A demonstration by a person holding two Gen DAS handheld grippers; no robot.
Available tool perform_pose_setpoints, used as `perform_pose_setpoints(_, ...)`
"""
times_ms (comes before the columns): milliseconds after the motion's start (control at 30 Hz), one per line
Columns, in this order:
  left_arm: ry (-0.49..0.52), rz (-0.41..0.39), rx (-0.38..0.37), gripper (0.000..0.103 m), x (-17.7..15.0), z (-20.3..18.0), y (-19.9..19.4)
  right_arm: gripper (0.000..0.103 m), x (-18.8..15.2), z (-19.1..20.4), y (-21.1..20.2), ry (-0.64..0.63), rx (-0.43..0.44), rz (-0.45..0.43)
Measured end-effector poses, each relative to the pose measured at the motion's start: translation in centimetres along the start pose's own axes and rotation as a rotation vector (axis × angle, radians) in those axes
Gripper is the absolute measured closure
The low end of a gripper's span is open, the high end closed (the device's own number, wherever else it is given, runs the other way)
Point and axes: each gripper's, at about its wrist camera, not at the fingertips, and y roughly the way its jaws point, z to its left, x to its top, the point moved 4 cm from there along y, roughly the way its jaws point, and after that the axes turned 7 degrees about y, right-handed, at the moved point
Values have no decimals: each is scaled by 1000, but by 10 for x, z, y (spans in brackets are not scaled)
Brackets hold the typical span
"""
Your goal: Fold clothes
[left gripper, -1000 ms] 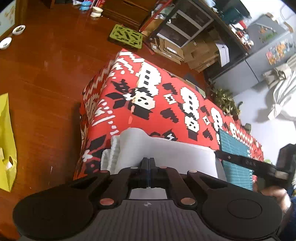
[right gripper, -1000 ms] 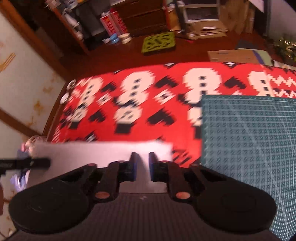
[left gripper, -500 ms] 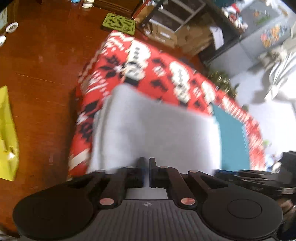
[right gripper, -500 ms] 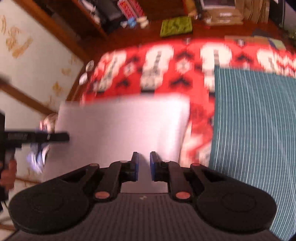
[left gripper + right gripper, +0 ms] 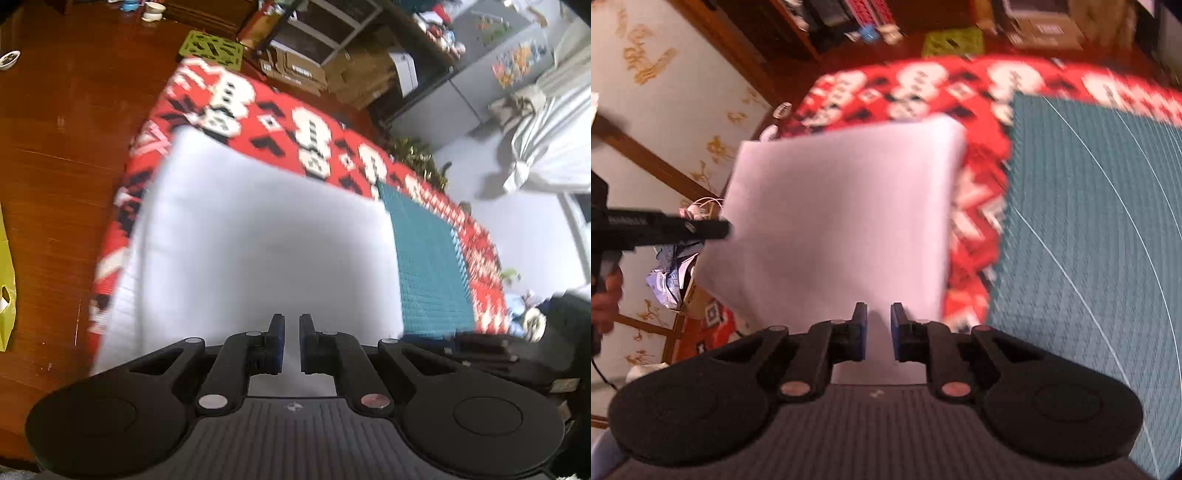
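the left wrist view takes in the wood floor (image 5: 55,122) with a yellow bag (image 5: 6,291) at its left edge, a green crate (image 5: 214,48) and a grey fridge (image 5: 517,62) at the back; the right wrist view shows a papered wall (image 5: 665,92) with gold figures and a hand (image 5: 605,299) on the other tool's grip.

the white garment (image 5: 258,236) hangs as a flat panel between the two tools, over the left end of the red snowman cloth (image 5: 295,122). its long axis runs away from the cameras, far edge toward the shelves, near edge at the fingers.

the left gripper (image 5: 291,343) has its jaws narrow with the near hem between them; whether they pinch it i cannot tell. the right gripper (image 5: 875,332) looks the same, a slim gap with white fabric in it.

right of the garment lies a teal cutting mat (image 5: 1089,221) on the cloth. both views are blurred.
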Motion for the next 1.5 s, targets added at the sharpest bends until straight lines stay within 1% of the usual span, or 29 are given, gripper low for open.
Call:
perform_pose_setpoints(100,59,-13,14,97,-10,-3,9,85,5,10,1,-41,0,-42)
perform_pose_setpoints(200,119,-36,23,98,-24,2,6,80,7,18,6,-71,-2,-79)
perform_pose_setpoints(267,177,-44,30,99,-36,5,1,80,0,18,10,-89,-6,-104)
perform_pose_setpoints(333,253,-52,32,100,-46,8,-6,79,-14,17,10,-116,-10,-138)
perform_pose_setpoints(467,393,-129,44,100,-63,11,-20,79,-44,17,4,-155,-35,-166)
perform_pose_setpoints(533,464,-168,51,101,-72,12,-27,79,-55,20,-4,-175,-46,-196)
perform_pose_setpoints(567,501,-189,53,101,-77,12,-31,80,-58,23,-8,-179,-43,-219)
perform_pose_setpoints(600,536,-214,54,100,-81,11,-32,84,-59,28,-11,-159,-9,-248)
perform_pose_setpoints(633,551,-229,53,99,-83,11,-32,85,-61,33,-15,-139,26,-277)
perform_pose_setpoints(667,556,-241,52,99,-85,12,-32,85,-62,38,-18,-121,60,-305)
perform_pose_setpoints(733,511,-247,42,99,-85,18,-31,85,-63,54,-13,-120,109,-348)
perform_pose_setpoints(800,454,-254,38,100,-83,23,-35,85,-62,76,-2,-165,61,-356)
perform_pose_setpoints(867,397,-260,35,100,-82,28,-39,85,-62,89,9,-187,23,-341)
perform_pose_setpoints(967,338,-280,23,100,-83,34,-47,85,-70,86,29,-139,-9,-258)
perform_pose_setpoints(1000,328,-287,23,100,-85,36,-51,88,-76,82,30,-133,-13,-258)
perform_pose_setpoints(1067,301,-296,23,99,-89,37,-61,88,-86,75,23,-117,-4,-267)
perform_pose_setpoints(1100,287,-300,23,95,-91,37,-65,86,-92,71,15,-103,-5,-272)
perform_pose_setpoints(1133,281,-306,27,91,-92,33,-70,82,-97,67,7,-89,-6,-277)
perform_pose_setpoints(1167,274,-312,31,81,-94,30,-75,80,-103,62,-4,-73,-7,-288)
perform_pose_setpoints(1200,268,-317,35,70,-96,26,-79,75,-109,57,-17,-51,-13,-301)
perform_pose_setpoints(1233,268,-321,40,66,-98,22,-83,68,-114,52,-28,-35,-22,-312)
perform_pose_setpoints(1267,284,-318,49,57,-99,14,-83,63,-117,48,-39,-22,-32,-323)
perform_pose_setpoints(1300,301,-314,58,47,-100,6,-83,52,-119,47,-47,-30,-57,-334)
perform_pose_setpoints(1333,318,-308,65,42,-101,-1,-81,40,-120,45,-55,-37,-81,-344)
perform_pose_setpoints(1367,333,-298,78,31,-103,-8,-77,34,-122,43,-62,-45,-105,-354)
perform_pose_setpoints(1400,350,-283,99,26,-106,-15,-71,24,-123,40,-65,-53,-118,-358)
perform_pose_setpoints(1433,368,-267,119,26,-109,-22,-65,16,-124,37,-69,-60,-130,-361)
perform_pose_setpoints(1500,398,-218,162,21,-117,-31,-49,7,-127,29,-67,-51,-142,-337)
